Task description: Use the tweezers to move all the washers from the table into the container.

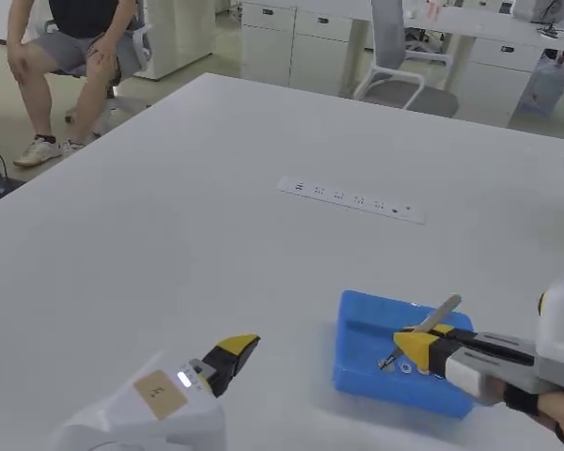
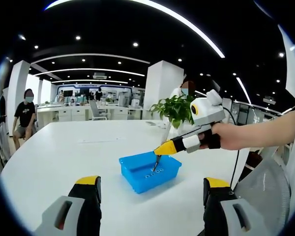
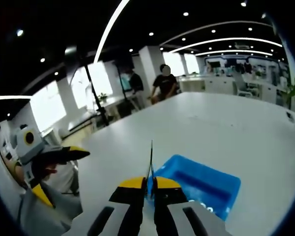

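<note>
White bench (image 1: 216,188) with blue container (image 1: 357,329).
Right claw (image 1: 415,346) clamps tweezers (image 1: 442,310), tips inside container near washers (image 2: 155,173); left claw (image 2: 152,183) hangs spread apart.

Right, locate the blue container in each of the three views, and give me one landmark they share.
Head view: the blue container sits at the lower right, on the white table.
Left gripper view: near the middle, beyond that view's own jaws.
Right gripper view: lower middle to right, just past the yellow jaws.
Shared landmark: the tweezers, clamped in the right gripper, pointing down into the container.
</note>
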